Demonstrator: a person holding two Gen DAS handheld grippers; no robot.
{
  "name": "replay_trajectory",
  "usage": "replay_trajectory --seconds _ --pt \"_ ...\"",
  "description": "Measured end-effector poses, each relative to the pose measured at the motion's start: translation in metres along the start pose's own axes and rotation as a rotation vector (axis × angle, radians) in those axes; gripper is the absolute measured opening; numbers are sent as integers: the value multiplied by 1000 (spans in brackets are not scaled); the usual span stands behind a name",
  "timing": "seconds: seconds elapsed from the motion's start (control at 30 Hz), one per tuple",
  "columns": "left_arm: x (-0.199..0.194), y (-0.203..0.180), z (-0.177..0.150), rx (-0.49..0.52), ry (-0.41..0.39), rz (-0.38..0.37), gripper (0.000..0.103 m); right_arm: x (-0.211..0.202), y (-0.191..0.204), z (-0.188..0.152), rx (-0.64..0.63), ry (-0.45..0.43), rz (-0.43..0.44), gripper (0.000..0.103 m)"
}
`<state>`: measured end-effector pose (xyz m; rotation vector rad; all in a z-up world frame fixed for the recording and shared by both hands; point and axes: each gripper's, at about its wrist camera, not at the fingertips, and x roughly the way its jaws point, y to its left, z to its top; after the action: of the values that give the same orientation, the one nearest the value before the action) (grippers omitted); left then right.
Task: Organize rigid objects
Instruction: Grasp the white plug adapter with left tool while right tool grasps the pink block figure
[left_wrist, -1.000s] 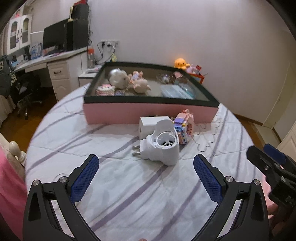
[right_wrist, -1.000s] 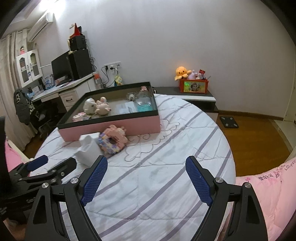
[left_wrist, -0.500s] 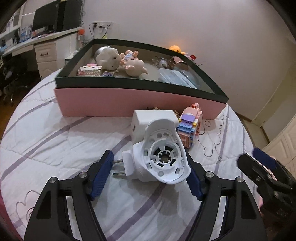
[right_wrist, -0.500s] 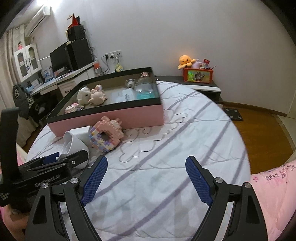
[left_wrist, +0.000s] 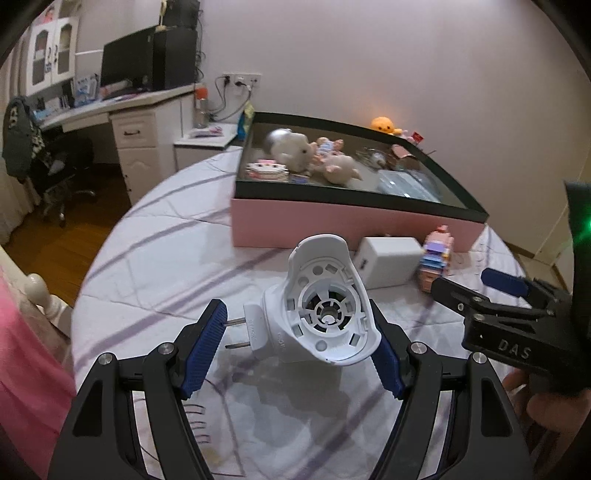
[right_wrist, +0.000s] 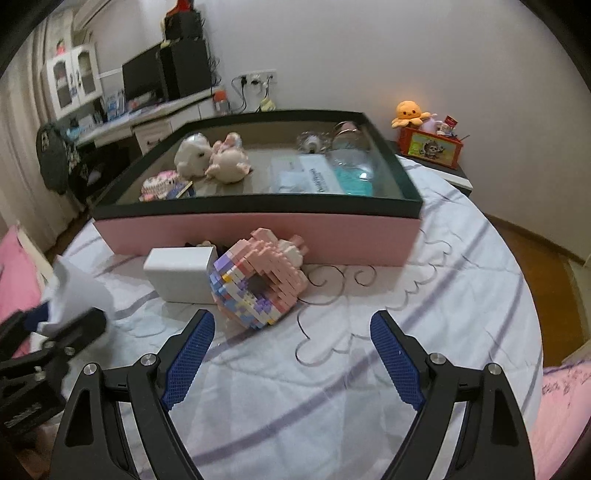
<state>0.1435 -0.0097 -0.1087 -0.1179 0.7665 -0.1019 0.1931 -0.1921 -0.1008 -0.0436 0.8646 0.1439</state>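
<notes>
A: Left tongs (left_wrist: 297, 345) status?
B: Clamped on the white plug-in device (left_wrist: 317, 314). The left blue pad presses the prong tips and the right pad is against the shell. The device looks raised off the bed (left_wrist: 147, 258), shadow underneath, open round side toward the camera.
A: Right tongs (right_wrist: 291, 360)?
B: Jaws wide apart, nothing between them, only the striped bedsheet below. The pastel brick donut (right_wrist: 258, 280) sits just beyond the left fingertip, not touching.
A: What else is near it?
B: White box (right_wrist: 179, 275) right next to the donut on its left, apparently touching. Both lie on the bed close to the front wall of the pink tray (right_wrist: 258, 236).
A: Tray contents?
B: White plush (right_wrist: 192, 153) and pinkish plush (right_wrist: 229, 162) at the back left, small pink cake-like toy (right_wrist: 160, 184) at the front left. Blue-and-white flat packs (right_wrist: 321, 177) on the right, with a shiny item behind them that I can't identify.
A: Do the tongs see each other?
B: Yes. In the left wrist view the right tongs are at the right edge, a hand (left_wrist: 546, 402) gripping them.
</notes>
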Motion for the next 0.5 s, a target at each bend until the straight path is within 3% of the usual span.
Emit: replay_trajectory --seconds 0.13,0.23,0.3,0.33,0.5 --pt "8 8 -2 -27 21 -24 74 17 7 9 -57 18 -8 88" --pt "10 10 -2 -34 26 -40 74 25 4 12 -63 34 46 87" --pt "11 11 -2 -39 27 -46 74 24 0 10 -45 29 112 77" --pt "11 11 -2 -42 28 -48 74 22 0 7 -41 26 141 64" --pt "11 9 -3 -35 27 -52 74 9 3 -2 -19 3 162 63"
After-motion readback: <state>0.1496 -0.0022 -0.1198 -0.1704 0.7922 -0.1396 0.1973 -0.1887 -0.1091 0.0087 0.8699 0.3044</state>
